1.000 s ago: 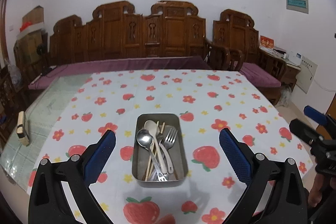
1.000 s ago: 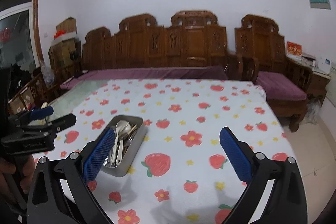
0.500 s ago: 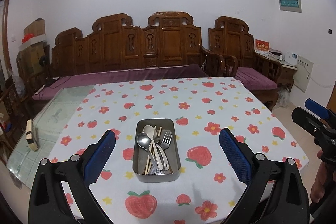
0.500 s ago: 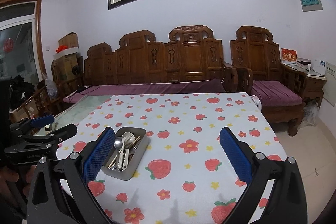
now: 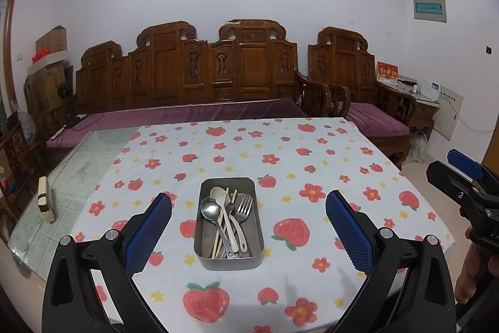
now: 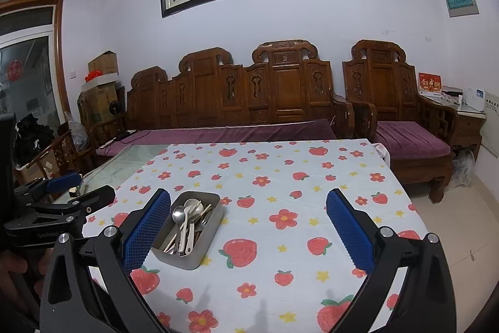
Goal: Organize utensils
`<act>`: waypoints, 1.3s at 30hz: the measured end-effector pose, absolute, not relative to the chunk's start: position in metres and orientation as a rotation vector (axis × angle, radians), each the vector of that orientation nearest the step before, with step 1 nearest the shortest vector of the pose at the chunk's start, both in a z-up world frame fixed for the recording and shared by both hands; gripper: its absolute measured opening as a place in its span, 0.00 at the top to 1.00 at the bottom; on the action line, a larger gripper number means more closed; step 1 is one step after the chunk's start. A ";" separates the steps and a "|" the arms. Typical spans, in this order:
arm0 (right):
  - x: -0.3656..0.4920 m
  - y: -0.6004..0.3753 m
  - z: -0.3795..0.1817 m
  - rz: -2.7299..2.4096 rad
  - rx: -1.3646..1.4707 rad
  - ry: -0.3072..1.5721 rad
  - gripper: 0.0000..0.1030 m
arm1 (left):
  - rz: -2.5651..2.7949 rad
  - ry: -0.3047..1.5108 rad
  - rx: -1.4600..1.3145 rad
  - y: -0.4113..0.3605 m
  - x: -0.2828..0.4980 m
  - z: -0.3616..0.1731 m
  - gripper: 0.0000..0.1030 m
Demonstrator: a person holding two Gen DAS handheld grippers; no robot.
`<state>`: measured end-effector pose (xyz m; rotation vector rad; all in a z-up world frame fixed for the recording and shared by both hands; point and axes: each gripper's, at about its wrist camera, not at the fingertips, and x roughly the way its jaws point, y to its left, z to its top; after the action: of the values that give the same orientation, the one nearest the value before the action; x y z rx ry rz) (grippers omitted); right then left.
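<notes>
left gripper point(image 5: 248, 231) spread wide, holding nothing, tin point(image 5: 229, 261) dead ahead betw its fingers, well apart still. right gripper point(image 6: 248, 231) also spread & empty, tin off to its left by the left finger. utensils point(image 5: 225, 219) piled inside, long axis running away from left cam, handles at near end. left looks nearer & better lined up imo

**Steel, cloth and carved wood**

The tray point(image 5: 228, 261) is brushed metal, dull-sheened; its spoon point(image 5: 211, 209) and fork point(image 5: 243, 209) shine brighter. The tablecloth point(image 5: 280, 152) is matt printed fabric over a glossy glass tabletop point(image 5: 78, 173). Gripper pads point(image 5: 349, 231) are rough blue rubber on black plastic.
</notes>
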<state>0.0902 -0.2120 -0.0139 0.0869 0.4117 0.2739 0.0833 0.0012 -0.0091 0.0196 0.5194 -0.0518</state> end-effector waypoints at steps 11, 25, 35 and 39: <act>0.090 -0.213 -0.013 0.271 0.084 0.411 0.02 | -0.050 0.514 0.004 0.002 0.081 -0.007 0.07; 0.091 -0.214 -0.013 0.275 0.080 0.414 0.02 | -0.050 0.511 0.004 0.002 0.080 -0.007 0.07; 0.091 -0.214 -0.013 0.275 0.080 0.415 0.02 | -0.049 0.508 0.000 0.001 0.080 -0.005 0.07; 0.091 -0.215 -0.013 0.275 0.080 0.414 0.02 | -0.050 0.508 -0.001 0.001 0.080 -0.005 0.07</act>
<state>0.0914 -0.2148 -0.0133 0.0804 0.4143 0.2755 0.0801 0.0006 -0.0047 -0.0015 0.5085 -0.0499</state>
